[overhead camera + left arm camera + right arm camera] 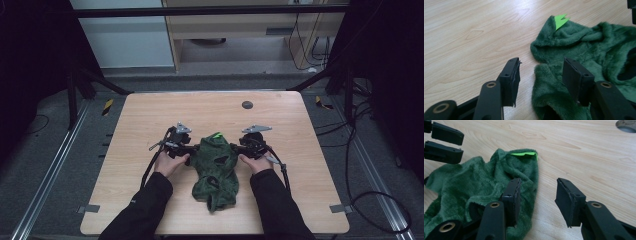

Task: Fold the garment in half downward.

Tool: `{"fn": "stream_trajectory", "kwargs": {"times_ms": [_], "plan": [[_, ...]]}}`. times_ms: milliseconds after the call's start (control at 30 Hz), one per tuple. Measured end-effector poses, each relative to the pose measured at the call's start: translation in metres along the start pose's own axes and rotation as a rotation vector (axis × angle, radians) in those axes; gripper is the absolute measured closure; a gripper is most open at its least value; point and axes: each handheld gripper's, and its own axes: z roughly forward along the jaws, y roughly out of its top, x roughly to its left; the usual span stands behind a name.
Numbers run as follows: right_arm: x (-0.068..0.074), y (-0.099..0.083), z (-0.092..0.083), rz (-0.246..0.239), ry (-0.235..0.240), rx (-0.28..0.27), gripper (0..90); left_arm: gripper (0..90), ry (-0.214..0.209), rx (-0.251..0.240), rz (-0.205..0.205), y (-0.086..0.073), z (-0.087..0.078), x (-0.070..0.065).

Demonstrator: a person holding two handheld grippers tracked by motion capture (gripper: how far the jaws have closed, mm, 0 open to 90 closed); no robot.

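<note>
- Both forearms come in low from the near edge of the worktop (150,107), dark sleeves side by side, each hand wrapped round its tool and lying close to the wood.
- The left gripper (540,68) sits at the left flank of a green fleece garment (216,167), pointing inward across it. Its fingers (510,77) stand apart, one over bare wood, the other over the pile, with a fold of fleece lying between them; the pads do not press on it.
- The right gripper (537,195) mirrors it on the garment's right flank. Its fingers (569,200) are spread as well, one over the fleece edge, the other over bare worktop, nothing pinched.
- The garment lies crumpled in the middle of the worktop between the two hands, a bright green tag (561,20) poking out at its far end.
- The garment's shape is hard to read: it is bunched, dark openings show in it, and its near end folds under itself.
- A dark round cap (247,104) sits in the worktop beyond the garment.
</note>
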Motion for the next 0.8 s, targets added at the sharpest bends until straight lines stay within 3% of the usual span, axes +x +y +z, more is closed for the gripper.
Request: {"fn": "stream_trajectory", "kwargs": {"times_ms": [500, 800], "plan": [[0.001, -0.006, 0.021, -0.006, 0.012, 0.062, 55.0, 57.5, -0.041, 0.052, -0.024, -0.004, 0.02, -0.001], [0.002, -0.01, 0.028, -0.015, 0.033, 0.105, 61.7, 66.0, -0.066, 0.079, -0.042, -0.006, 0.026, -0.001]]}}
